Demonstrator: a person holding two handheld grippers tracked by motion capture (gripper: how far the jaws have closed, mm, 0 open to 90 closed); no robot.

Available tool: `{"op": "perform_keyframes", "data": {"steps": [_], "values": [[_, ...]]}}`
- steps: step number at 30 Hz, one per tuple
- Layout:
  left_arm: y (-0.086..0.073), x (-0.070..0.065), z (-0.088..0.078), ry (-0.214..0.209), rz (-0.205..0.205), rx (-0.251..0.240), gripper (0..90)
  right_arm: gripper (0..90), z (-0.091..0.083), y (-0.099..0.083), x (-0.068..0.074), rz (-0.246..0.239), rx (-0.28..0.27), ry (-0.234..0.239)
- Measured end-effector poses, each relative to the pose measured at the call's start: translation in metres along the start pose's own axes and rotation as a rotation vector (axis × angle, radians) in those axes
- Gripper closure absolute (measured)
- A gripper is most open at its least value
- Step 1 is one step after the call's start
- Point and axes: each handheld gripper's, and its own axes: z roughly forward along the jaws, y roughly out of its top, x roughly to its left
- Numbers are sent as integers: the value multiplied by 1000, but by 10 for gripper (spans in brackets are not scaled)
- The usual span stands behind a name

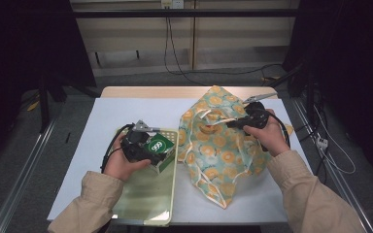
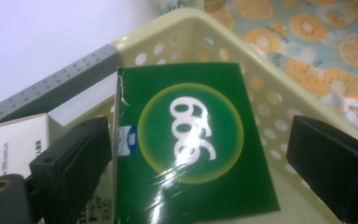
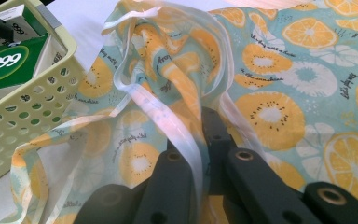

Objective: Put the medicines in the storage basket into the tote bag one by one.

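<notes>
Nearest the lens in the left gripper view: two black jaws standing wide apart on either side of a green box [image 2: 191,140] marked with a white number in a yellow ring, its wrapping glossy; left jaw close against the box's edge, right jaw clear of it, so not clamped. Left hand-held gripper [image 1: 148,148] seen from above at the top end of a pale yellow perforated basket [image 1: 148,204], over the box, which sits tilted inside the basket against the far wall. Beside the green box, a white carton [image 2: 14,135] with small print, partly hidden behind the left jaw. Just right of the basket, touching its side, a crumpled bag [image 1: 218,150] of teal cloth printed with orange and kiwi slices, spread over the white table [image 1: 102,121]. Right hand-held gripper [image 1: 235,124] closed tight on a fold of that bag near its white drawstring [image 3: 186,135], lifting the mouth into a peak that blocks sight of the bag's inside. Beyond the table, cables on the floor and a dark curtain at each side.
</notes>
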Motion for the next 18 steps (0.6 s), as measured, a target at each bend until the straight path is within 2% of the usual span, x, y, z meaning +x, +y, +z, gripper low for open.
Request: {"op": "perform_keyframes", "data": {"steps": [2, 3, 5, 10, 11, 18], "values": [[-1, 1, 0, -1, 4, 16, 64, 894, 0, 0, 0, 0, 1, -2], [-2, 0, 1, 11, 5, 10, 63, 894, 0, 0, 0, 1, 0, -2], [-3, -1, 4, -15, 2, 17, 62, 894, 0, -1, 1, -2, 1, -1], [-6, -3, 7, 18, 6, 41, 51, 894, 3, -1, 2, -2, 8, 0], [-6, -3, 7, -1, 19, 51, 52, 894, 4, -1, 2, -2, 6, 2], [-6, -10, 13, 63, 68, 90, 60, 894, 2, -2, 0, 1, 3, -1]]}}
